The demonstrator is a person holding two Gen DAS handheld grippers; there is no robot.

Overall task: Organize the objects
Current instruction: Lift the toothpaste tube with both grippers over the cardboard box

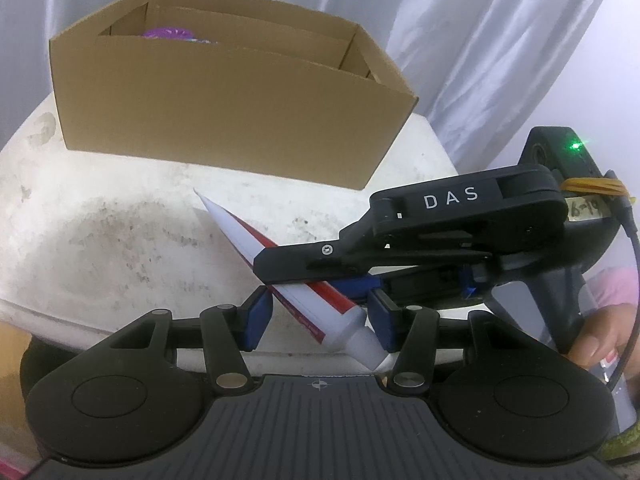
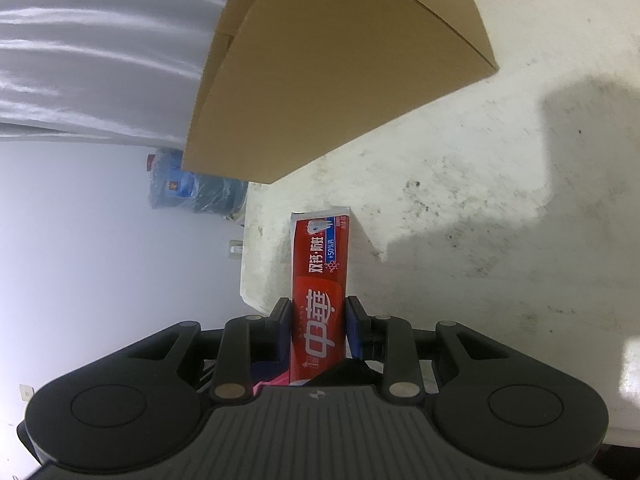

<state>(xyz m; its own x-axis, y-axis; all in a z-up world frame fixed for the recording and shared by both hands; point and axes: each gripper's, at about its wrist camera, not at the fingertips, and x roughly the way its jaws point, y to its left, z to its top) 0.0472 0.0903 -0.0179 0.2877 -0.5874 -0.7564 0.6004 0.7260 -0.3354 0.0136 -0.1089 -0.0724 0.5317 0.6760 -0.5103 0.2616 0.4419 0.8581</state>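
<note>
A red and white toothpaste tube (image 1: 236, 232) lies slanted over the white table (image 1: 100, 220), crimped end toward the cardboard box (image 1: 224, 112). My left gripper (image 1: 320, 308) has its blue pads against both sides of the tube's cap end. My right gripper (image 1: 272, 276) reaches in from the right and is shut across the tube's middle. In the right wrist view the tube's red face (image 2: 320, 256) stands straight out between the right gripper's (image 2: 318, 308) closed pads. The box (image 2: 340, 80) sits just beyond the tube.
The open box holds a purple object (image 1: 170, 34) at its back left. A person's hand (image 1: 600, 344) holds the right gripper's handle. White curtains hang behind the table. Blue water bottles (image 2: 192, 192) stand on the floor past the table edge.
</note>
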